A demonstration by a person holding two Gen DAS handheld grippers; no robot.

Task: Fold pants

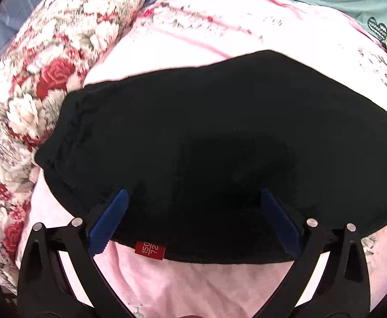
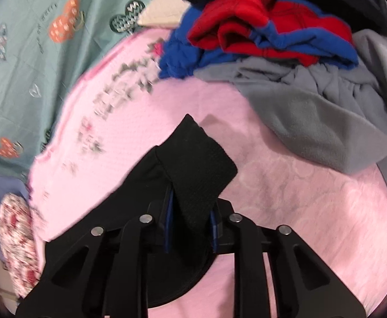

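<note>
Black pants (image 1: 214, 143) lie spread on the pink sheet (image 1: 183, 286), with a red size tag (image 1: 150, 250) at their near edge. My left gripper (image 1: 193, 198) is open, its blue fingers (image 1: 111, 217) resting wide apart over the near edge of the cloth. In the right wrist view, my right gripper (image 2: 190, 209) is shut on a ribbed black cuff (image 2: 196, 164) of the pants, which sticks up and forward from between the blue pads. The rest of that leg trails down to the left, under the gripper.
A rose-patterned quilt (image 1: 42, 84) is bunched along the left. A teal sheet with hearts (image 2: 34, 42) lies at the far side. A heap of grey (image 2: 312, 111), blue and red clothes (image 2: 259, 31) sits at the right gripper's far right.
</note>
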